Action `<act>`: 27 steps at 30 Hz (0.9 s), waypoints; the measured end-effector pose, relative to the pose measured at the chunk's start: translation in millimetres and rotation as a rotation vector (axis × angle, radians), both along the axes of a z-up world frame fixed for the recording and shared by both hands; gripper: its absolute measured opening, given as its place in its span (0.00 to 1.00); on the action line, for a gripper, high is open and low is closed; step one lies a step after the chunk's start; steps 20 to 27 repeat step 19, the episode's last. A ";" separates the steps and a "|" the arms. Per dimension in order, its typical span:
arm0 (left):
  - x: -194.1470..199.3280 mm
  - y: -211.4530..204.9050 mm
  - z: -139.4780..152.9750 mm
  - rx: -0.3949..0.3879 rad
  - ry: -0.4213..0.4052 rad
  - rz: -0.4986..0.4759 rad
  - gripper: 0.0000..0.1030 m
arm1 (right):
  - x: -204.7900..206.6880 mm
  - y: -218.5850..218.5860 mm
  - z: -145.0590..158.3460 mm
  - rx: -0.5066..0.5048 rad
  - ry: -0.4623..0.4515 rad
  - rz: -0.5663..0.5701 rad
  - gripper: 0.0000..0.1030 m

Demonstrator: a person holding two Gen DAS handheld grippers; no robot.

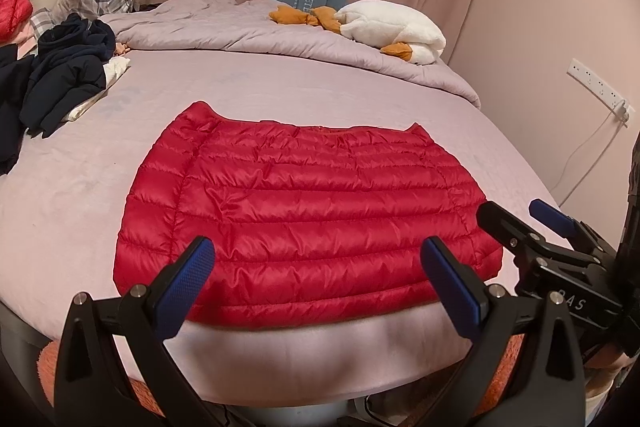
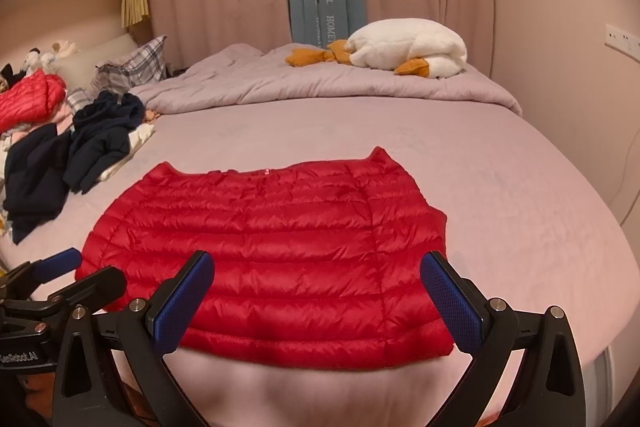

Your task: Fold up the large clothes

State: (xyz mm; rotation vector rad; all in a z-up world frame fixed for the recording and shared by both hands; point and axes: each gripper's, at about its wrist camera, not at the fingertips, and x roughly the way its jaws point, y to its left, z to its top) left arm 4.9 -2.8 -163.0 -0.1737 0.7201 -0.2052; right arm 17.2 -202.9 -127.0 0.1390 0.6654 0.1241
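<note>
A red quilted puffer jacket [image 1: 304, 211] lies flat on the bed, folded into a wide block, its near hem along the bed's front edge; it also shows in the right wrist view [image 2: 272, 259]. My left gripper [image 1: 318, 247] is open and empty, hovering above the jacket's near hem. My right gripper [image 2: 318, 259] is open and empty, also above the near hem. The right gripper shows in the left wrist view [image 1: 516, 215] at the jacket's right corner. The left gripper shows in the right wrist view [image 2: 80, 267] at the jacket's left corner.
The bed sheet [image 1: 320, 87] is pale lilac. A pile of dark clothes [image 1: 60, 75] lies at the left, with another red jacket [image 2: 28, 99] behind. A bunched duvet [image 1: 280, 39] and a white plush goose [image 1: 396, 27] lie at the back. A wall socket with a cable [image 1: 600, 87] is on the right.
</note>
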 end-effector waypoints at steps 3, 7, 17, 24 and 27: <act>0.0 -0.3 -0.3 -0.001 0.000 0.000 1.00 | -0.6 -0.5 -0.3 0.001 -0.001 -0.001 0.99; -0.4 -0.4 -0.3 -0.001 -0.001 -0.001 1.00 | -1.1 -0.8 -0.4 0.000 0.000 -0.002 0.99; -0.6 -0.8 0.0 -0.003 -0.002 -0.003 1.00 | -1.4 -1.7 -0.6 0.000 0.001 -0.003 0.99; -1.3 -0.8 0.0 -0.006 -0.004 -0.002 1.00 | -1.4 -1.6 -0.7 0.000 0.003 -0.003 0.99; -1.3 -0.8 0.0 -0.006 -0.004 -0.002 1.00 | -1.4 -1.6 -0.7 0.000 0.003 -0.003 0.99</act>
